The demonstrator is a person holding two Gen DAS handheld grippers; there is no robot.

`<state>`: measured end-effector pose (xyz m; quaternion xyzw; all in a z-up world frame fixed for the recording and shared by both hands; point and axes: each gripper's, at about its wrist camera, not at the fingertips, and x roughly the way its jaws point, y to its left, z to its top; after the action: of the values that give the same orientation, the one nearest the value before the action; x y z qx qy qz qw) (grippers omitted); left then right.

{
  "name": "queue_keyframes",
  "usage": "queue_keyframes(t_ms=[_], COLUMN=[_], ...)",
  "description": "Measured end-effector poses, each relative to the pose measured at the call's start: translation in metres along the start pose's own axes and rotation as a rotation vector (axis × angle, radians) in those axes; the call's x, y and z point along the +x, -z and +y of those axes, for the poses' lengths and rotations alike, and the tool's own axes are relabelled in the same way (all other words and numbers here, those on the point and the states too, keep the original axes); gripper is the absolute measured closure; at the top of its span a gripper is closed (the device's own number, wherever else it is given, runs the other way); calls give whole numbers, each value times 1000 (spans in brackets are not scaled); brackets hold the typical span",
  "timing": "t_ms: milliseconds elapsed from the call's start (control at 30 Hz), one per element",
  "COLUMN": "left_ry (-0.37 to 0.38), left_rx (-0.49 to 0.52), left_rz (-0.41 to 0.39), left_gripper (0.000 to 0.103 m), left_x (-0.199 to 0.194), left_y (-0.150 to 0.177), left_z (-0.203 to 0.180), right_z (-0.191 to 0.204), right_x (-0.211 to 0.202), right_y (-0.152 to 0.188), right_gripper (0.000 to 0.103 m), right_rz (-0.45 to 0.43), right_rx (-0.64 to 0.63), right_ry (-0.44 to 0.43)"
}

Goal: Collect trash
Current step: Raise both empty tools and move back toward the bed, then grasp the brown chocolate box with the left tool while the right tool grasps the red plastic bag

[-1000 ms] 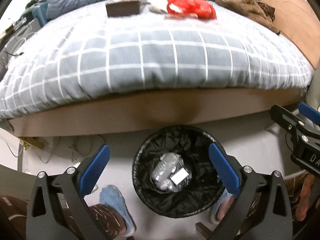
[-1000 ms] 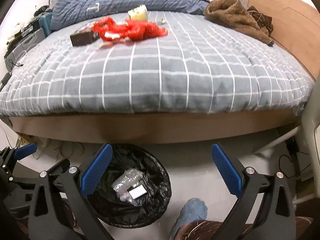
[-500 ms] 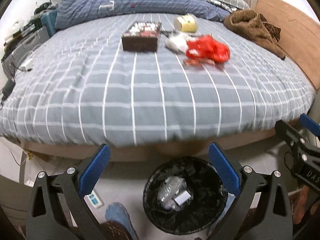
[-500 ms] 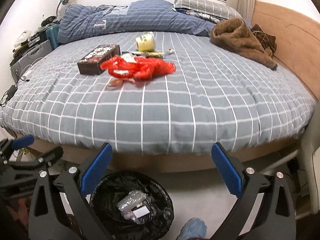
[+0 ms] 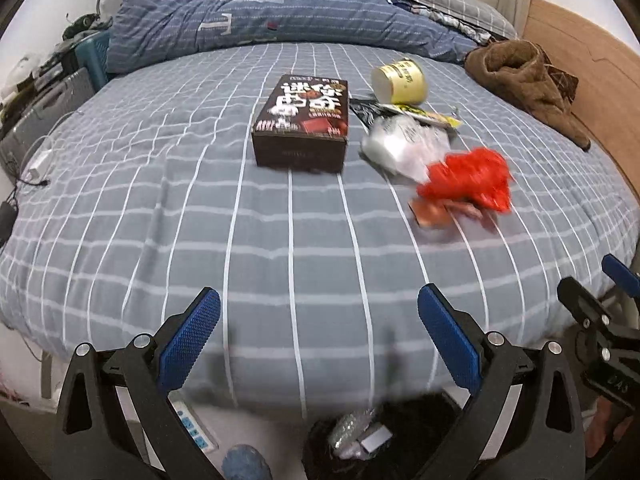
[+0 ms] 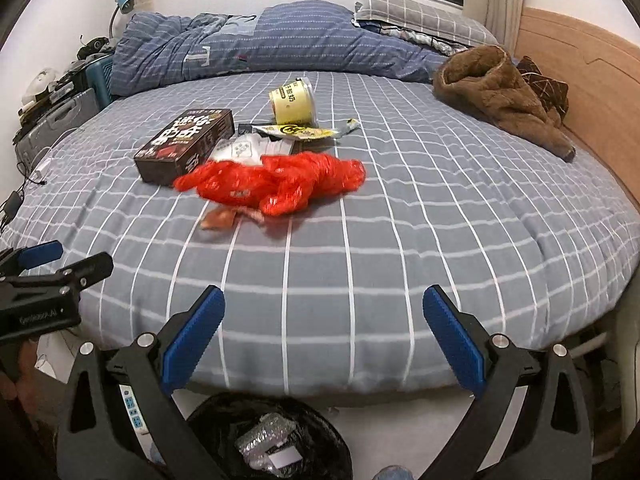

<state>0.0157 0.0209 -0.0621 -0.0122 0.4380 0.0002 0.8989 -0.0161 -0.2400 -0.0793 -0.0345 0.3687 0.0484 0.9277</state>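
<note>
Status: one piece of wrapped rubbish already lies in the black-lined bin on the floor, just below the near edge of the bed; the rest is uncollected. I judge the step in hand to be the approach for the next pick.

Left hand-held gripper: released, jaws spread wide, nothing between them, over the near edge of the bed. Right hand-held gripper: likewise released and empty.

Remaining trash sits clustered mid-bed, well apart from both grippers:
- red plastic bag, nearest the near edge, with a small brownish wrapper just beside it;
- clear crumpled bag behind the red one;
- dark box, to the left of the cluster;
- yellow cup on its side, with a flat yellow-black sachet in front of it.

Next move, in my judgement: reach forward over the mattress to the red bag first, close on a raised fold, then carry it back over the near edge to the bin.

Clearance: bare sheet between grippers and cluster, nothing to obstruct. The brown garment by the right edge and the quilt at the far edge lie clear of the path.
</note>
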Motion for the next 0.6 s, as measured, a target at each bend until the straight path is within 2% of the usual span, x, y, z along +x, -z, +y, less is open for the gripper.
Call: queue_keyframes(t_ms=[333, 600], left_ry=[-16, -30], left_rx=[-11, -5], left_rz=[-13, 13], left_gripper=[6, 6], left_x=[53, 92], left_y=[-69, -98], left_z=[7, 6], right_z=[-8, -10], right_x=[50, 92], right_y=[-60, -86], right_gripper=[8, 8], right_rz=[-35, -10], right_rx=[34, 58], right_ry=[-1, -10])
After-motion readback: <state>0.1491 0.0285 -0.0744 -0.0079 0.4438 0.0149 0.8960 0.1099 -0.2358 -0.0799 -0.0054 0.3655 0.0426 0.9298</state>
